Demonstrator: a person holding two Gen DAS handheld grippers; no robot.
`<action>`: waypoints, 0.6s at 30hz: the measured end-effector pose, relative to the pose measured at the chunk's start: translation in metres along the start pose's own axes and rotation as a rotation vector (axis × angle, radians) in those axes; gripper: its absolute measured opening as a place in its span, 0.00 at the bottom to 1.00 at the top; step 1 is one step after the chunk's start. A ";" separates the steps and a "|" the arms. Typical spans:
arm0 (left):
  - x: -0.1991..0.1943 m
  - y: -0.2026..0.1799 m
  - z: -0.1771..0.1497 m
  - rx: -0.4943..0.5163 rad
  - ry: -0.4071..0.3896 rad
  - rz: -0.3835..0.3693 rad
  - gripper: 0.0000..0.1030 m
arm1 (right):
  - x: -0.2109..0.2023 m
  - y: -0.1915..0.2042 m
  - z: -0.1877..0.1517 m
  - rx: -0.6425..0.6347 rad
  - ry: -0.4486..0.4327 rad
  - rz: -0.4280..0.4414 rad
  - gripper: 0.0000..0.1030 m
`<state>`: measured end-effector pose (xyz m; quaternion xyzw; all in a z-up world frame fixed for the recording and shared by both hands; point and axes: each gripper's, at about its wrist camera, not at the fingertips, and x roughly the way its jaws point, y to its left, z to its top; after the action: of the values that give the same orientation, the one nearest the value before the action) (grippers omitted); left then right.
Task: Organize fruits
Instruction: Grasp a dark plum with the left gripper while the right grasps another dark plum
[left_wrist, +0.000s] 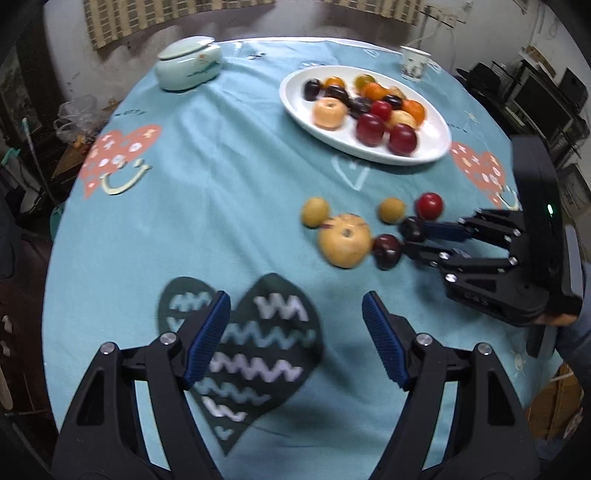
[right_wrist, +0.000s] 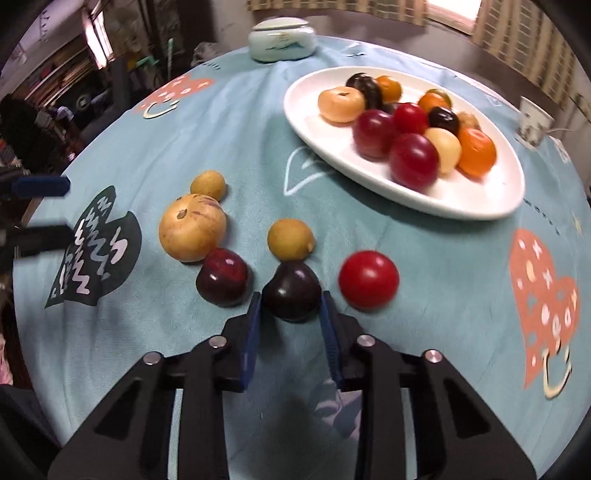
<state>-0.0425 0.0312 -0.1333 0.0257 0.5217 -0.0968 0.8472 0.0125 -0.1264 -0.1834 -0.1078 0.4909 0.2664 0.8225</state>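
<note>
On the near part of the blue tablecloth (right_wrist: 221, 122), the right gripper (right_wrist: 291, 314) has its blue pads clamped on a dark plum (right_wrist: 291, 290). Another dark plum (right_wrist: 221, 277) lies just left, a red one (right_wrist: 368, 278) just right (both loose). The left gripper (left_wrist: 295, 332) hovers with fingers spread wide, holding nothing. The white plate (right_wrist: 480, 199) of fruit sits farther back.

This looks like a lived-in home. The round bench (left_wrist: 207, 206) carries a blue cloth with heart prints, a white oval plate (right_wrist: 461, 199) of fruits, a lidded ceramic jar (left_wrist: 188, 68) and a paper cup (left_wrist: 414, 62). Striped curtains (left_wrist: 177, 18) hang behind, and cluttered shelves (left_wrist: 543, 96) stand at the side.
</note>
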 end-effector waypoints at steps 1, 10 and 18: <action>0.003 -0.009 0.000 0.019 0.006 -0.012 0.73 | -0.005 -0.004 -0.001 0.007 -0.007 0.012 0.29; 0.048 -0.077 0.016 0.056 0.074 -0.103 0.59 | -0.041 -0.044 -0.034 0.148 -0.047 0.047 0.29; 0.082 -0.071 0.035 -0.093 0.114 -0.015 0.35 | -0.051 -0.052 -0.055 0.153 -0.051 0.103 0.29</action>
<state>0.0102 -0.0547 -0.1862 -0.0123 0.5731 -0.0774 0.8158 -0.0196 -0.2111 -0.1708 -0.0125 0.4936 0.2726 0.8258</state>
